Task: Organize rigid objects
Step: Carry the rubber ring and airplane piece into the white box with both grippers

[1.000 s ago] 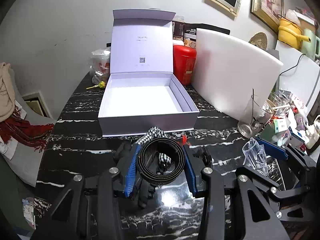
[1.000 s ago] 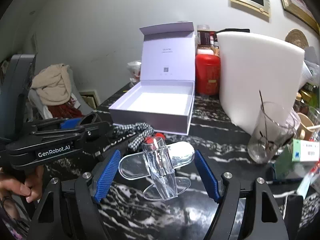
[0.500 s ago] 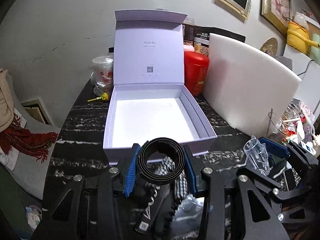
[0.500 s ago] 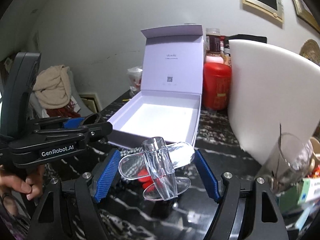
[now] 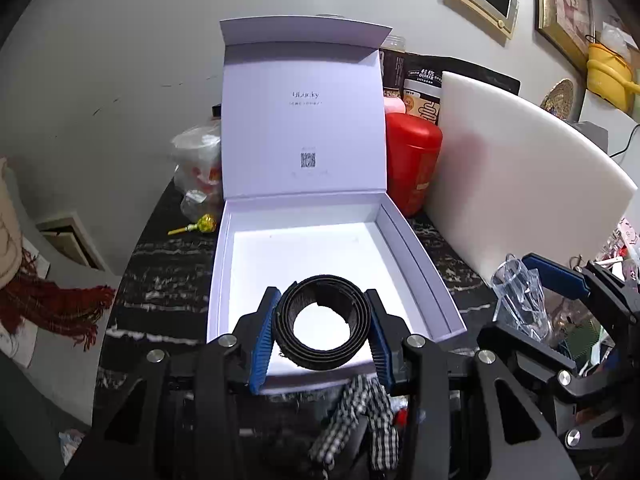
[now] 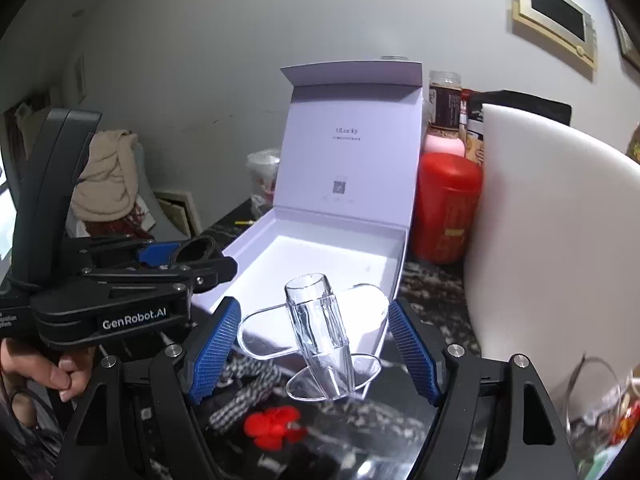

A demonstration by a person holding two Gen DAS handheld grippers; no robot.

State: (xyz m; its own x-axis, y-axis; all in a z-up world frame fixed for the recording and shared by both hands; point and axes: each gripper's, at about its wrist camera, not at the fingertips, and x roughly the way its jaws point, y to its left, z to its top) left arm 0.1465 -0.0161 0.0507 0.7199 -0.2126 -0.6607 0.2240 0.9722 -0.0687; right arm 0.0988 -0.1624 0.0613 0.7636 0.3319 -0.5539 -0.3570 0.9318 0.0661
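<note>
A white gift box (image 5: 420, 264) stands open on the black marble table, its lid upright; it also shows in the right wrist view (image 6: 396, 276). My left gripper (image 5: 322, 330) is shut on a coiled black belt (image 5: 292, 320) and holds it above the box's near edge. My right gripper (image 6: 316, 340) is shut on a clear plastic airplane-shaped piece (image 6: 320, 328), just in front of the box's near right corner. The same piece shows in the left wrist view (image 5: 518, 300). The left gripper shows at the left of the right wrist view (image 6: 176, 254).
A checkered cloth (image 5: 360, 416) and a red item (image 6: 274, 426) lie on the table below the grippers. A red canister (image 5: 412, 164) and a large white board (image 5: 520, 184) stand right of the box. A glass (image 6: 592, 404) sits at the right; a lollipop (image 5: 200, 225) lies left.
Both grippers have lifted off the table and moved forward toward the box. The belt now hangs over the box's front edge and the clear piece is near its right corner.
</note>
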